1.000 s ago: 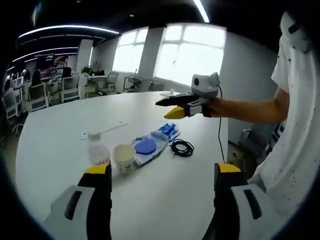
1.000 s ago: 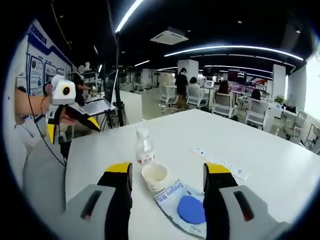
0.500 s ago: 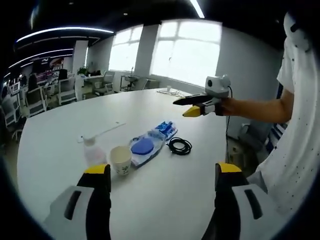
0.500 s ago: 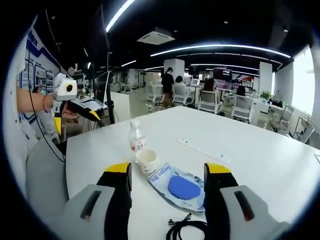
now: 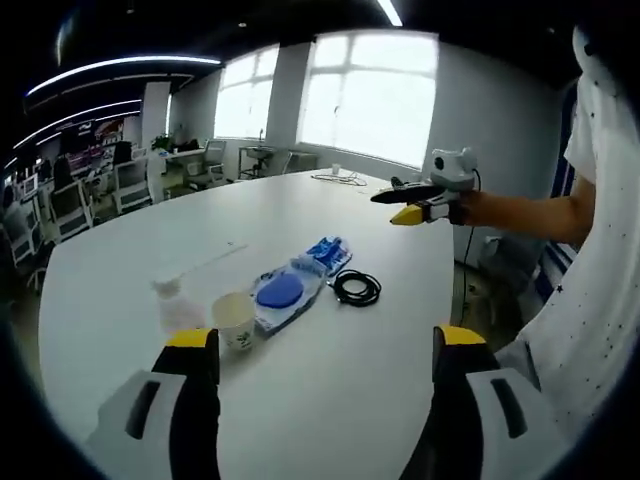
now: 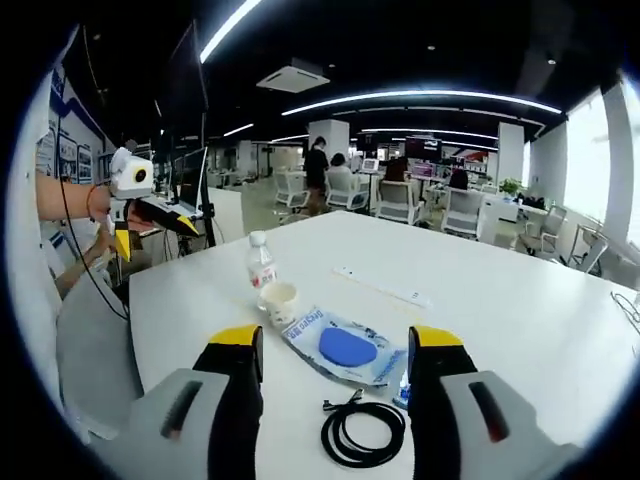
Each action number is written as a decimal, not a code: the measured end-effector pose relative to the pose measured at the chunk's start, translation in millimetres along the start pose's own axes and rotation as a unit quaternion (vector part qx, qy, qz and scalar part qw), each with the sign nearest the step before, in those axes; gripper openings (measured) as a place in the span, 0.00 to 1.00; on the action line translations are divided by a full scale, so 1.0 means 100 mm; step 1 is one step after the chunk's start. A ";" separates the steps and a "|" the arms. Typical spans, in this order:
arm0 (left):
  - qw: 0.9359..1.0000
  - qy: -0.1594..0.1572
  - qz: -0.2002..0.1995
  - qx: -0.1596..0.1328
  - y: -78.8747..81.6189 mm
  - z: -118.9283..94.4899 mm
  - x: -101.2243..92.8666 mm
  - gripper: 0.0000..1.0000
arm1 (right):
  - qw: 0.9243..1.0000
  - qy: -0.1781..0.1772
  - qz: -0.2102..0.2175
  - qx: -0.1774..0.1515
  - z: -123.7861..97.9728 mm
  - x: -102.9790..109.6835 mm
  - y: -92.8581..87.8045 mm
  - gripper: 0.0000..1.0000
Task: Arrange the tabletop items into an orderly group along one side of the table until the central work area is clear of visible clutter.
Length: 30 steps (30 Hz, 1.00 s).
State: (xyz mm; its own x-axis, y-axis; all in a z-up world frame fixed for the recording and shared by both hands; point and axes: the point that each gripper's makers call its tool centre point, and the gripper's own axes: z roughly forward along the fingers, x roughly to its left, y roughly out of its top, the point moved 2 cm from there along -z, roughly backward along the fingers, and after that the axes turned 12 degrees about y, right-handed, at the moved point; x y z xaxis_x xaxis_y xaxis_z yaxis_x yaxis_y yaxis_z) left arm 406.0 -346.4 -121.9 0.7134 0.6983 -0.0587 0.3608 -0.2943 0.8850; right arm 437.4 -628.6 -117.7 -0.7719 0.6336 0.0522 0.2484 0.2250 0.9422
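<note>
On the white round table [image 5: 130,250] lie a small clear bottle [image 5: 176,306], a paper cup [image 5: 236,320], a blue-and-white plastic packet [image 5: 284,295], a coiled black cable [image 5: 357,288] and a thin white strip [image 5: 207,262]. My left gripper [image 5: 325,340] hovers open over the near table edge, apart from them all. In the right gripper view the bottle [image 6: 261,264], cup [image 6: 279,303], packet [image 6: 341,348], cable [image 6: 362,435] and strip [image 6: 382,286] lie ahead of my right gripper [image 6: 337,338], which is open and holds nothing. Each gripper shows in the other's view: the right [image 5: 402,205], the left [image 6: 153,230].
A person's arm and white shirt [image 5: 590,300] stand at the table's right side. Office chairs [image 6: 405,200], desks and people fill the room beyond. A screen on a stand [image 6: 190,165] rises behind the left gripper. Bright windows [image 5: 375,95] line the far wall.
Both cameras have drawn back from the items, so the cable has come into the right gripper view. The right gripper has shifted rightward in the left gripper view. The table items lie as before.
</note>
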 end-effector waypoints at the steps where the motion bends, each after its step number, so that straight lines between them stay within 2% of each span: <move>1: 1.000 0.001 -0.001 0.000 0.00 0.00 -0.01 0.91 | 1.000 -0.003 0.003 0.001 -0.05 0.00 -0.03 0.58; 6: 1.000 0.008 -0.001 0.008 -0.07 0.00 -0.07 0.92 | 0.999 -0.026 0.020 0.017 -0.38 -0.03 -0.29 0.59; 16: 0.999 0.020 -0.013 0.022 -0.26 0.00 -0.13 0.93 | 0.997 -0.053 0.049 0.042 -0.82 -0.02 -0.69 0.63; 23: 0.999 0.030 -0.024 0.028 -0.39 0.01 -0.16 0.96 | 0.995 -0.062 0.062 0.056 -0.97 0.00 -0.84 0.64; 30: 0.998 0.033 -0.029 0.035 -0.50 0.01 -0.20 0.95 | 0.994 -0.058 0.067 0.067 -1.03 0.03 -0.94 0.65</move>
State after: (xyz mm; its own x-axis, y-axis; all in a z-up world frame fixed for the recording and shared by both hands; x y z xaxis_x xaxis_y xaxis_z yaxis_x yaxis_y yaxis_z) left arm 373.9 -345.7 -165.6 0.6493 0.7567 -0.0769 0.4443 -0.2952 0.8458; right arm 351.2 -723.8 -172.2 -0.6555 0.7443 0.1277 0.4258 0.2246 0.8765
